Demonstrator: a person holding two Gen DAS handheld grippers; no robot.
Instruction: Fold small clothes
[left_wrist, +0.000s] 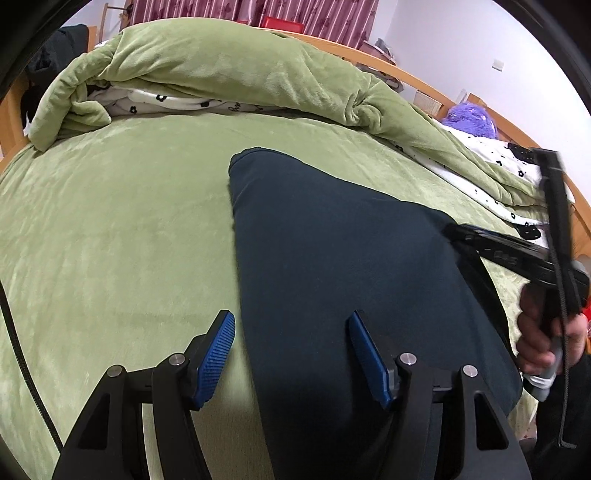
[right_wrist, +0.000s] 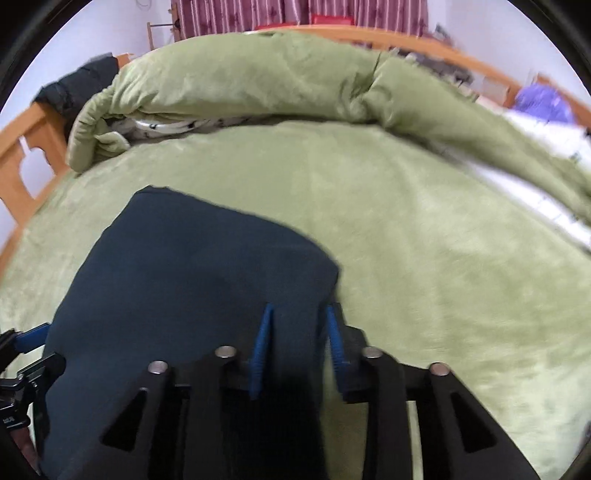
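Writing: none legible; black marks on the white bedding (left_wrist: 517, 166) too small to read.
Left gripper (left_wrist: 291, 354): jaws spread wide; blue pads (left_wrist: 218, 354) clear of any grip; one pad over the green cover, the other over the garment's near part; contact with cloth cannot be told.
Right gripper (right_wrist: 299, 343): jaws narrow, a fold of the garment's edge between the blue pads (right_wrist: 263, 343); whether pressed tight cannot be told, view blurred.
Right hand (left_wrist: 543, 332): wrapped around the handle of the right gripper, seen at right edge of left view.
Garment (left_wrist: 332, 258): dark navy, laid flat on the bed, rounded far corner, reaching from mid-bed to both grippers.
Surface: green plush bed cover (left_wrist: 110, 221).
Behind: rolled green quilt (left_wrist: 240, 74) over white patterned bedding.
Room: wooden bed frame (right_wrist: 26, 155), striped maroon curtain (left_wrist: 240, 11), purple plush item (left_wrist: 469, 118), pale walls.
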